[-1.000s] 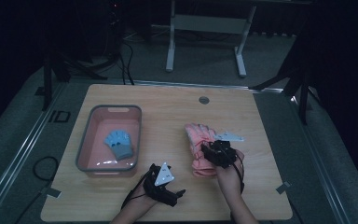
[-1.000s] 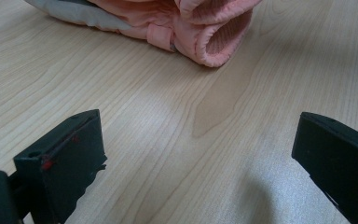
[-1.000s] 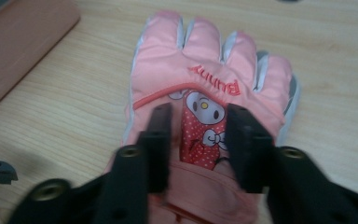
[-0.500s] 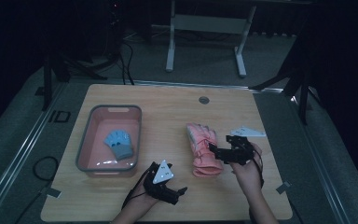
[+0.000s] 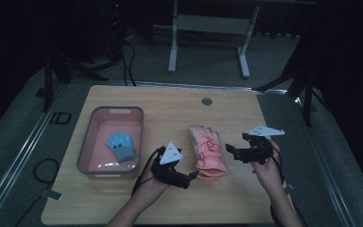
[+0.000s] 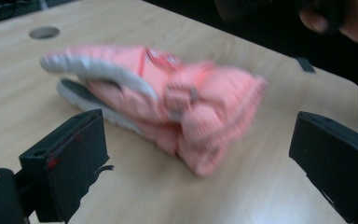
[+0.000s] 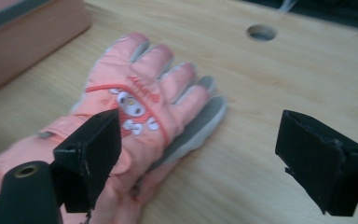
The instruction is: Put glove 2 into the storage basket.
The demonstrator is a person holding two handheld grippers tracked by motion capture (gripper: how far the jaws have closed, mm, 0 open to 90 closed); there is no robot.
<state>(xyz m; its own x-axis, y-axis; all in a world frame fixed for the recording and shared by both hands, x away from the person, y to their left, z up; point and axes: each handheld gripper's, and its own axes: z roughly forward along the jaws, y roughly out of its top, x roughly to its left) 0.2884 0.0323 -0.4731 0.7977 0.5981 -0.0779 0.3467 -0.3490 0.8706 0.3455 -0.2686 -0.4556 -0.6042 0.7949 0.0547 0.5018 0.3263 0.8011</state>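
A pair of pink gloves (image 5: 207,151) lies stacked at the table's middle, fingers pointing away; they show up close as pink gloves (image 6: 168,102) and pink gloves (image 7: 135,116) with a cartoon patch. A blue glove (image 5: 121,144) lies in the pink bin (image 5: 116,109) at left. My left gripper (image 5: 192,176) is open, its jaws wide in front of the cuff end (image 6: 198,126). My right gripper (image 5: 231,150) hovers just right of the gloves; its jaws have just been opening and hold nothing (image 7: 200,135).
A round hole (image 5: 206,101) sits in the tabletop near the far edge. A metal stand (image 5: 208,23) is on the floor beyond the table. Bare wood lies right of the gloves and along the front edge.
My right gripper has pulled away to the right off the pink gloves and opened its jaws. My left gripper has lifted and edged toward the gloves' cuff.
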